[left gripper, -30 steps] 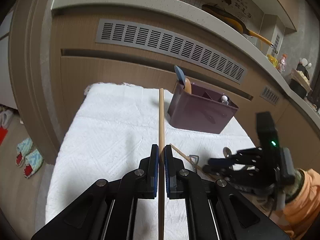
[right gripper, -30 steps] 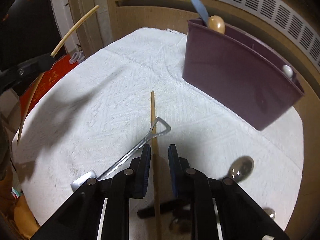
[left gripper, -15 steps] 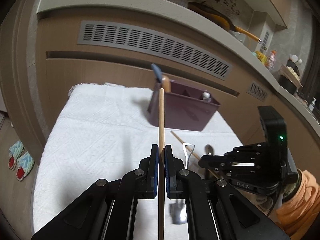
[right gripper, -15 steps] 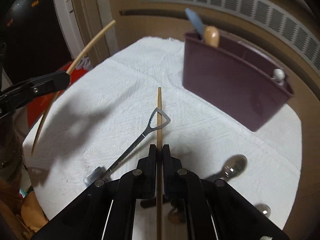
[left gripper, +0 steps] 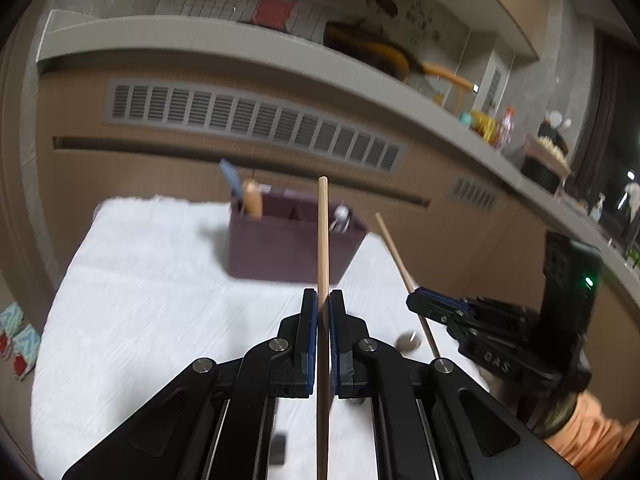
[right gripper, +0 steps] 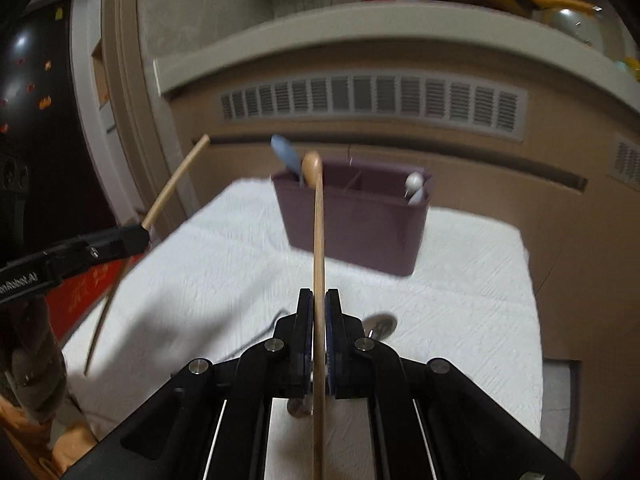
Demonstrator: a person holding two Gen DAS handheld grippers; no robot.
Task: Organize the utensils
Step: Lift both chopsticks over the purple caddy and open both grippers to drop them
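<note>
We read "DAS" on our right gripper, seen from the left wrist. Our left gripper is clenched on one wooden chopstick; the right is clamped on a second chopstick. Both sticks point toward the maroon utensil caddy near the far edge of the white towel, where spoons stand. Another spoon lies on the towel.
</note>
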